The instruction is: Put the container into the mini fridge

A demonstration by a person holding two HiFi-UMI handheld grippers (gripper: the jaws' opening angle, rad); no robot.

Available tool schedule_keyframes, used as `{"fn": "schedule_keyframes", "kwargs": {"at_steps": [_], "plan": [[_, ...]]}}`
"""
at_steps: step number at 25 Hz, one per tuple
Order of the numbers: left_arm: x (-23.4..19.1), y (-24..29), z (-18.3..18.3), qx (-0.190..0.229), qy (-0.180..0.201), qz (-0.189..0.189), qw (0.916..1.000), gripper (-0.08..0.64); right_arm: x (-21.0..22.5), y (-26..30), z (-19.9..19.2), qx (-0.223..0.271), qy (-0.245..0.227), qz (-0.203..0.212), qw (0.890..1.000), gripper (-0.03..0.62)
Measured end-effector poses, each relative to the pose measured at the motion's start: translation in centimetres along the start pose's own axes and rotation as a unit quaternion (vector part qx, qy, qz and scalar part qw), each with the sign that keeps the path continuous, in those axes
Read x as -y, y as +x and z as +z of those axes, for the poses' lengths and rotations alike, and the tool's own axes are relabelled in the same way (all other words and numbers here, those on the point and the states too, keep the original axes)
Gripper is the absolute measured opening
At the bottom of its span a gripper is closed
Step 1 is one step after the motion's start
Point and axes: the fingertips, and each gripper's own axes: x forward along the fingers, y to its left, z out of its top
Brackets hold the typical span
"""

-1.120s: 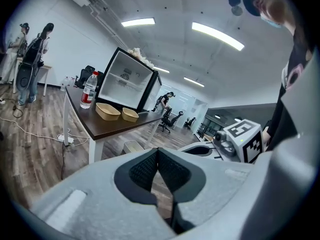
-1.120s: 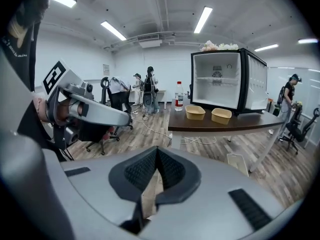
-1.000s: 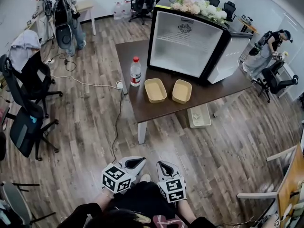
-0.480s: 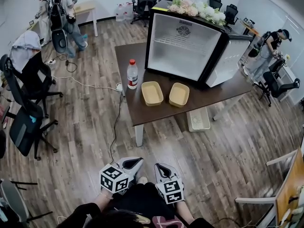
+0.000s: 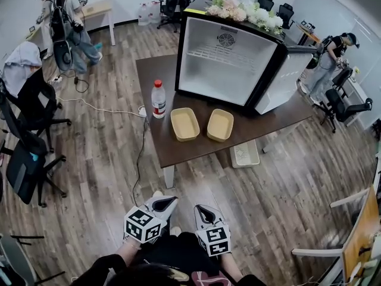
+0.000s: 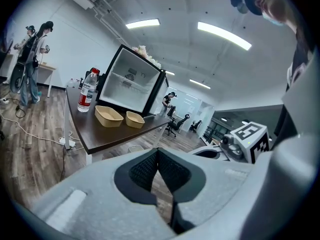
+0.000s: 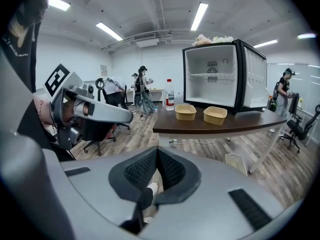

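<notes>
Tan and shallow, the left-hand container (image 5: pixel 185 124) and the right-hand container (image 5: pixel 220 124) sat side by side, just apart, on the dark table (image 5: pixel 156 70) directly in front of the mini fridge (image 5: pixel 229 52) — neither of them inside it. The fridge's door (image 5: pixel 284 81) stood swung wide at its right side, so I could see the white interior. A water bottle (image 5: pixel 158 99) with a red cap stood upright off the fridge's front left corner, just beside the left-hand container, and flowers (image 5: pixel 238 9) lay on the fridge's top. Both tools were well short of the fridge, out over the wood floor (image 5: pixel 107 159). I had the left gripper (image 5: pixel 162 204) clenched, pads meeting with nothing between them, and the right gripper (image 5: pixel 206 214) clamped the same way — also carrying nothing.
</notes>
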Motion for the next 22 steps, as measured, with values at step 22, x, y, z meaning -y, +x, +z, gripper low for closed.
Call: {"fn": "schedule_keyframes", "kwargs": {"at_steps": [22], "plan": [[-13.1, 8.2, 10.3, -0.016, 0.028, -0.038, 0.9988, 0.008, 6.3, 12.8, 10.8, 0.028, 0.067, 0.037, 0.997, 0.008]]}}
